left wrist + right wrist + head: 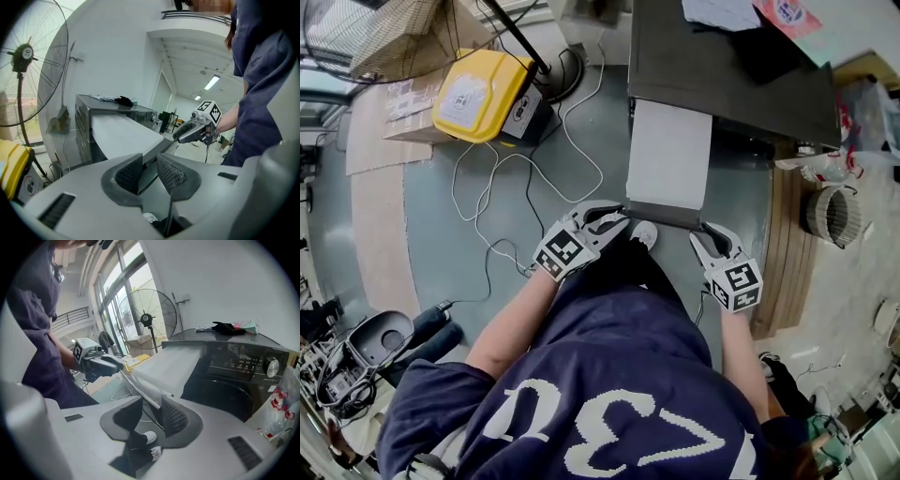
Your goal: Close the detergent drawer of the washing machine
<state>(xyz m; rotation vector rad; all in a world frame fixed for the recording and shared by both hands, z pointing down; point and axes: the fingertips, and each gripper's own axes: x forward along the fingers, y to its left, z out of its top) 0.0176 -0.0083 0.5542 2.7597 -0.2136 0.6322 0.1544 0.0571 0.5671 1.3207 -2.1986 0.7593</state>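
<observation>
The dark washing machine (722, 75) stands ahead with its wide white detergent drawer (670, 155) pulled far out toward me. My left gripper (614, 220) is at the left end of the drawer's dark front panel (661, 214), and my right gripper (705, 242) is at its right end. In the left gripper view the gripper (149, 161) has the panel's edge pinched between its ribbed pads, with the drawer (124, 133) running away behind it. In the right gripper view the gripper (151, 408) likewise clamps the front edge of the drawer (168, 364).
A yellow case (480, 94) and loose cables (492, 202) lie on the floor at the left. A standing fan (23, 70) is beside the machine. A wicker basket (834, 214) stands on the right. A black cloth (227, 327) lies on the machine top, above the control knob (272, 365).
</observation>
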